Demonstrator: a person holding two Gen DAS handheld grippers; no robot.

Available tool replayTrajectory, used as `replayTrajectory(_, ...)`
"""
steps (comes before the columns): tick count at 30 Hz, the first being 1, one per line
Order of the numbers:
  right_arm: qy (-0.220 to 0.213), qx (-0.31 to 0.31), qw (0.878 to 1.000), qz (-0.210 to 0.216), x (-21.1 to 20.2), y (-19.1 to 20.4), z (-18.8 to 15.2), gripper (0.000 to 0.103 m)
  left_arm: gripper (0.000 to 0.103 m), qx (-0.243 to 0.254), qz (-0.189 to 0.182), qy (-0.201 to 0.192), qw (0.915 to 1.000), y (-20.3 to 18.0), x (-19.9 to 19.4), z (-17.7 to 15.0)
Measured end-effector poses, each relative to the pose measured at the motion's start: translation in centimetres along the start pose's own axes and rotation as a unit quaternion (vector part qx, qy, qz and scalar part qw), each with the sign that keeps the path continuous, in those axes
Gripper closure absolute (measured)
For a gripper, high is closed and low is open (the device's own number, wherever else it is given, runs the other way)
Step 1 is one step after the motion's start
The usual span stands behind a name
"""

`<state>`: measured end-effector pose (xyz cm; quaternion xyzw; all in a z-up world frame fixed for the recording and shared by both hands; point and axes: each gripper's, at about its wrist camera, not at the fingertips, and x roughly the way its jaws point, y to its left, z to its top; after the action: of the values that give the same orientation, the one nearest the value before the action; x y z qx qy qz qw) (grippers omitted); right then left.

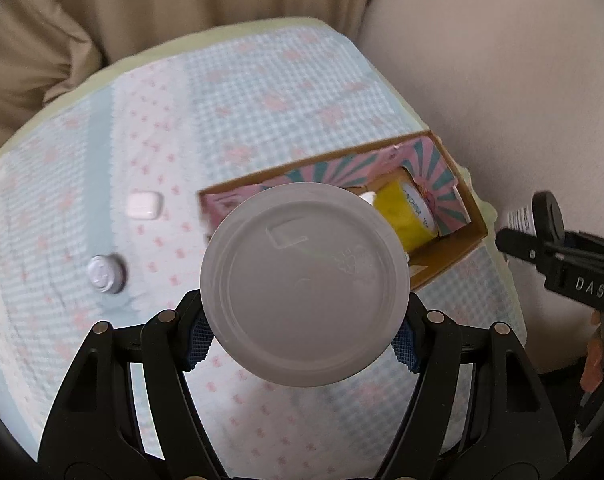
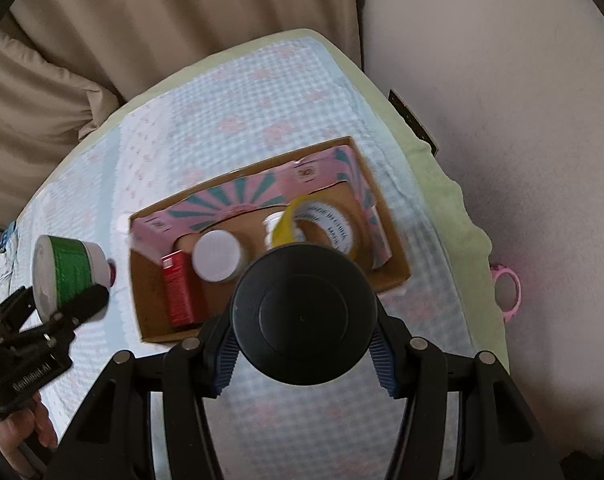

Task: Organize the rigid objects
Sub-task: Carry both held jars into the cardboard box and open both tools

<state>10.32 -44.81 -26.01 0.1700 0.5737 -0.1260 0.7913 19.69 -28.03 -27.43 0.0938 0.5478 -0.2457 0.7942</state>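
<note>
My left gripper (image 1: pixel 304 340) is shut on a white-lidded tub (image 1: pixel 305 284) with a green label (image 2: pixel 67 272), held above the bed left of the cardboard box (image 1: pixel 446 256). My right gripper (image 2: pixel 302 368) is shut on a black-capped container (image 2: pixel 304 316), held over the near edge of the box (image 2: pixel 149 292). In the box lie a yellow tape roll (image 2: pixel 326 220), a white-capped bottle (image 2: pixel 217 256) and a red carton (image 2: pixel 177 292). A white earbud case (image 1: pixel 143 205) and a small grey cap (image 1: pixel 103 274) lie on the bed.
The bed has a blue checked sheet (image 1: pixel 261 112) with a green blanket edge (image 2: pixel 454 216). Beige curtains (image 1: pixel 141 8) hang behind. A white wall (image 2: pixel 502 80) runs along the right, with a pink object (image 2: pixel 508 288) beside the bed.
</note>
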Motion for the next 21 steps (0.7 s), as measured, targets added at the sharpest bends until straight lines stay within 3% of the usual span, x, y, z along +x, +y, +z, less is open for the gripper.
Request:
replayTrajectory(11, 0.041, -0.017, 0.999, 0.025, 7.7, -2.9, 3.4, 0.051, 0.035, 0.037, 0.010, 0.067, 0.9970, -3.8, 9.4, 0.8)
replayTrajectory(18, 0.064, -0.012, 0.997, 0.049, 10.5, -3.7, 4.6, 0.051, 0.034, 0.055, 0.029, 0.105, 0.9926, -4.7, 11.8, 0.3)
replayTrajectory(19, 0.072, -0.008, 0.996, 0.052, 10.8, -3.7, 4.7, 0.050, 0.024, 0.057, 0.031, 0.109, 0.9919, -4.8, 12.0, 0.3)
replayTrajectory(20, 0.077, -0.004, 0.996, 0.052, 11.1, -3.7, 4.7, 0.041, 0.000, 0.061, 0.033, 0.108, 0.9917, -4.8, 11.9, 0.2)
replayTrajectory(21, 0.075, -0.001, 0.996, 0.052, 11.1, -3.8, 4.7, 0.027, 0.000, 0.066, 0.034, 0.104, 0.9918, -5.0, 11.6, 0.3)
